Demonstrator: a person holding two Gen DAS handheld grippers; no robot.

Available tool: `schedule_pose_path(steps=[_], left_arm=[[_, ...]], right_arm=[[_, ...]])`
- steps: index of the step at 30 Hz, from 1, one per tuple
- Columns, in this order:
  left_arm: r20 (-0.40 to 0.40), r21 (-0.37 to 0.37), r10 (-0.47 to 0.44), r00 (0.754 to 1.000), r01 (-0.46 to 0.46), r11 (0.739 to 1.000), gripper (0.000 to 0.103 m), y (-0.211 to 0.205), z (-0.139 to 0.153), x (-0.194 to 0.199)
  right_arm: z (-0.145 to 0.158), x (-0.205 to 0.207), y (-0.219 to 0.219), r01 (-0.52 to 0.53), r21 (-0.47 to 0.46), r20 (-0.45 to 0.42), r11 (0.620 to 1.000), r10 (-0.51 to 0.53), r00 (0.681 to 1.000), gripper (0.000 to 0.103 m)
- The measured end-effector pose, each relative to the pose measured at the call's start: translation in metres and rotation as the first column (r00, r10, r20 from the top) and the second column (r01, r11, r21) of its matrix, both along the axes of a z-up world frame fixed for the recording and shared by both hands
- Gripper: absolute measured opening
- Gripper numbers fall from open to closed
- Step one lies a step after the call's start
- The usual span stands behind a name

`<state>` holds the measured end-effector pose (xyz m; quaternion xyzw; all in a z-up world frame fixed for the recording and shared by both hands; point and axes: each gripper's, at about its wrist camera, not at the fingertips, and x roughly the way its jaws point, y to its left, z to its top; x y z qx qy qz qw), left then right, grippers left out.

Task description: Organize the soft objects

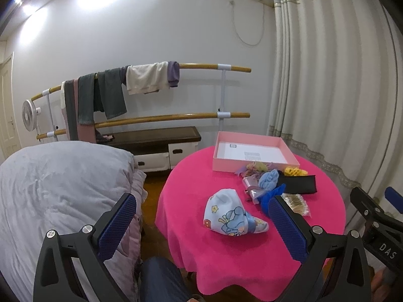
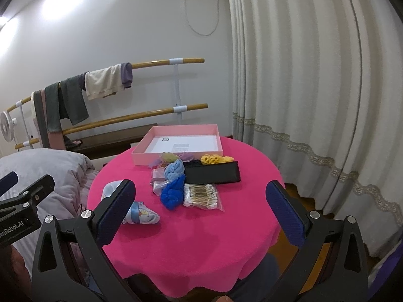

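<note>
A round table with a pink cloth (image 1: 226, 246) (image 2: 201, 229) carries a shallow pink box (image 1: 252, 162) (image 2: 141, 156) at its far side. In front of the box lie soft items: a cartoon-print cloth pouch (image 1: 231, 216) (image 2: 143, 215), a dark blue scrunchie (image 2: 173, 193) (image 1: 270, 196), a light blue scrunchie (image 1: 269, 180) (image 2: 174, 169), a yellow scrunchie (image 2: 214, 159) (image 1: 294, 171) and pale frilly ones (image 2: 173, 156). My left gripper (image 1: 201, 222) hovers open near the table's front, the pouch between its fingers in view. My right gripper (image 2: 200, 209) is open above the front of the table.
A black case (image 2: 214, 175) (image 1: 299, 185) and a bag of cotton swabs (image 2: 201, 196) lie among the soft things. A bed with a grey quilt (image 1: 58, 191) stands left of the table. Wooden rails with hanging clothes (image 1: 121, 93) line the wall; curtains (image 2: 314, 88) hang right.
</note>
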<state>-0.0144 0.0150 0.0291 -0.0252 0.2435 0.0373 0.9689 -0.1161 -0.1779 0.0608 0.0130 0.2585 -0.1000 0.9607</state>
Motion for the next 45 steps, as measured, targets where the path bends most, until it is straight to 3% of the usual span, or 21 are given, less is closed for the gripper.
schedule_pose_path(steps=[20, 37, 45], left_arm=[[-0.028, 0.024, 0.010, 1.000, -0.010, 1.000, 0.103, -0.001, -0.035, 0.031], [-0.210, -0.009, -0.064, 0.976, 0.063, 0.998, 0.103, -0.007, -0.117, 0.160], [-0.266, -0.089, -0.137, 0.954, 0.118, 0.989, 0.103, -0.013, -0.152, 0.217]], right_arm=[[-0.022, 0.023, -0.002, -0.023, -0.011, -0.048, 1.000, 0.022, 0.999, 0.103], [-0.114, 0.108, -0.034, -0.018, 0.010, -0.244, 1.000, 0.020, 0.970, 0.103], [-0.148, 0.138, -0.048, 0.003, 0.033, -0.308, 0.999, 0.008, 0.951, 0.103]])
